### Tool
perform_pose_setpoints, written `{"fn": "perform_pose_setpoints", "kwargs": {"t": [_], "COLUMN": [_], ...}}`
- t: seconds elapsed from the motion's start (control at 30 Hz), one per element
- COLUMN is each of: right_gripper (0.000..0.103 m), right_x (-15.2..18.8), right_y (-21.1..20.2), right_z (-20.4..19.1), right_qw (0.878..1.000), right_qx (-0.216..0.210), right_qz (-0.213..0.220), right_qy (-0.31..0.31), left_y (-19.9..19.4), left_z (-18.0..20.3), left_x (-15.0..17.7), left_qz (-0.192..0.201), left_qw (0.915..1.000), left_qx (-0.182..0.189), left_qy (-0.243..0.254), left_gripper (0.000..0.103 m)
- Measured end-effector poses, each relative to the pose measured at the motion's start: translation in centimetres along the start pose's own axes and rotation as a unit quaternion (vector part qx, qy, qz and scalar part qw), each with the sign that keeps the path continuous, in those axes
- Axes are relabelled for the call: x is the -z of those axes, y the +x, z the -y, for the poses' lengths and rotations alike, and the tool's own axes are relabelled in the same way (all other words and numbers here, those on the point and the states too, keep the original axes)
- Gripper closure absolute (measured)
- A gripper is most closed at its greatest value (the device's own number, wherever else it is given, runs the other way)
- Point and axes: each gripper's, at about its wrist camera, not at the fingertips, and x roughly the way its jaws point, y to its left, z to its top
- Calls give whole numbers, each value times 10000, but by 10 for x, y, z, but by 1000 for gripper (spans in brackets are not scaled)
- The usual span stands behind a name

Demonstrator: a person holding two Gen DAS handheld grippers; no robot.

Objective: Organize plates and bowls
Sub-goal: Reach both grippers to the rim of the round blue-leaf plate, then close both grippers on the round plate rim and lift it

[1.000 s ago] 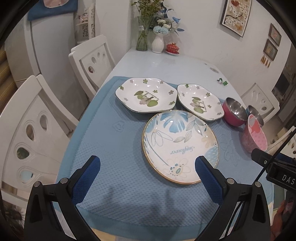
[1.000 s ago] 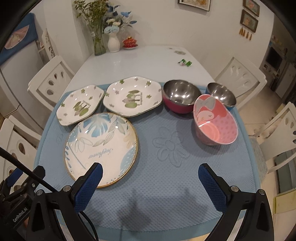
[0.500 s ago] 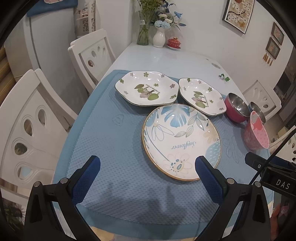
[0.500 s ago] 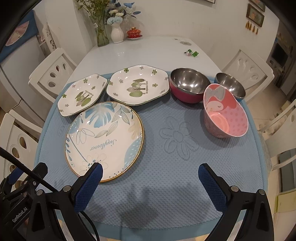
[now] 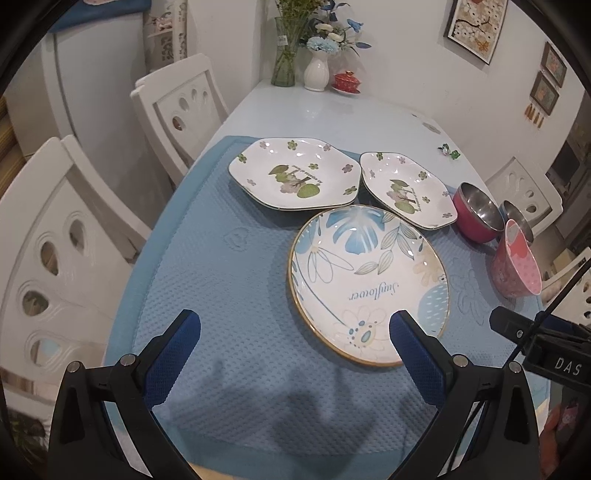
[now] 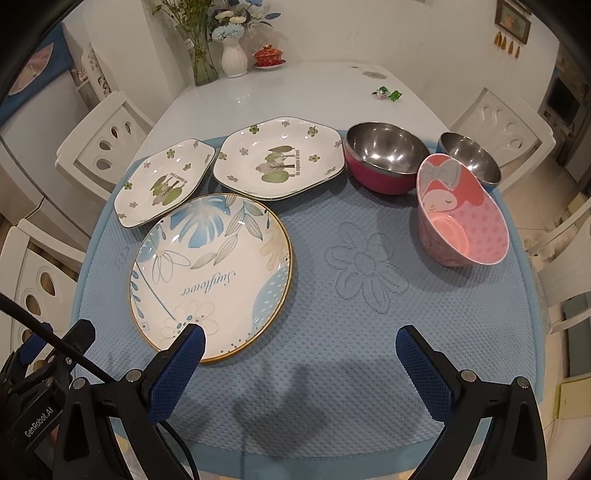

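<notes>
Tools wide apart above the blue mat — nothing held.
Left tool nears the Sunflower plate; right tool hovers before the pink bowl.

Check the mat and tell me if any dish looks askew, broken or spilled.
One thing stands out: the pink bowl sits tipped, its opening leaning toward the cameras rather than facing straight up. The round plate, two hexagonal plates and both steel bowls sit level, with no visible spills or chips.

White chairs ring the table; framed pictures, perhaps floral, on white walls.
</notes>
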Motion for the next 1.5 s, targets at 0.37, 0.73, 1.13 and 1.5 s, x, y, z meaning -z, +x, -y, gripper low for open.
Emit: {"fn": "perform_pose_setpoints", "kwargs": {"t": [0.37, 0.73, 1.13, 1.5], "right_gripper": [12, 39, 73, 75], "right_x": [-18, -46, -49, -48], "right_y": [60, 110, 133, 130], "right_z": [-2, -5, -3, 2], "right_qw": [9993, 9972, 9934, 9897], "right_qx": [-180, -577, -1028, -1322], "right_qz": [-207, -448, -484, -519], "right_qy": [-239, -175, -168, -194], "left_y": [70, 117, 126, 125], "left_z": [-15, -14, -13, -3], "left_x": [-22, -37, -33, -30], "left_qz": [-443, -770, -830, -854], "left_qw": [9972, 9936, 9914, 9906], "left_qx": [587, 737, 892, 976], "left_qy": [106, 385, 469, 424], "left_gripper": [1, 17, 49, 73]}}
